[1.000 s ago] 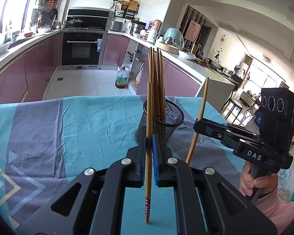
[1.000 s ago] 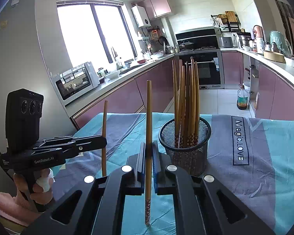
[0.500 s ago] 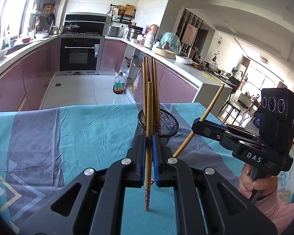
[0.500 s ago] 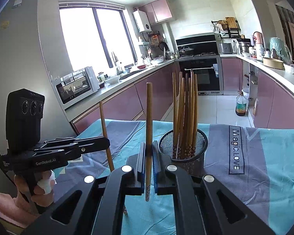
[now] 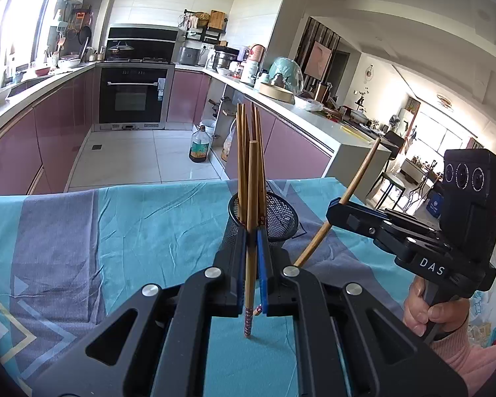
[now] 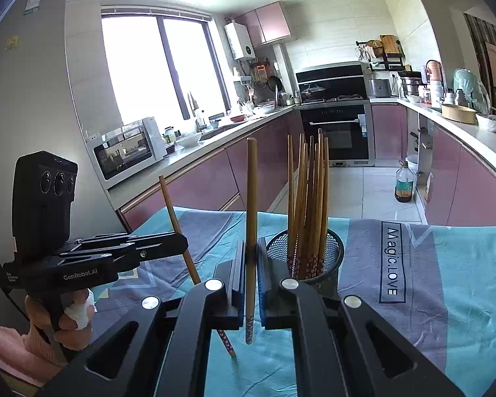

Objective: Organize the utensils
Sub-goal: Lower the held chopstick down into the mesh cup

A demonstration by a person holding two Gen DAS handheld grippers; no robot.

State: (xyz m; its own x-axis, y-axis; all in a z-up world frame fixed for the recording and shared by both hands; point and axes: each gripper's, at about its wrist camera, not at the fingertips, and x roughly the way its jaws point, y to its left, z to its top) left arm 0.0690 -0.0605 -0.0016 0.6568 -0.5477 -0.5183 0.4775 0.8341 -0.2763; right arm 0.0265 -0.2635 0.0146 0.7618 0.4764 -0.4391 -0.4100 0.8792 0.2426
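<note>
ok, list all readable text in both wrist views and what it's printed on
"DAS" – side of the right hand-held gripper, seen in the left wrist view.
"GenRobot.AI" – side of the left hand-held gripper, seen in the right wrist view.
"Magic.LOVE" – grey stripe of the tablecloth.
Too small or blurred: bottle label on the floor, fridge stickers, oven sticker.

An oil bottle [image 5: 199, 145] stands on the floor near the oven [image 5: 133, 96].

Right tongs [image 6: 251, 264] clamp an upright chopstick [image 6: 251, 198] beside mesh holder [image 6: 306, 254].
</note>
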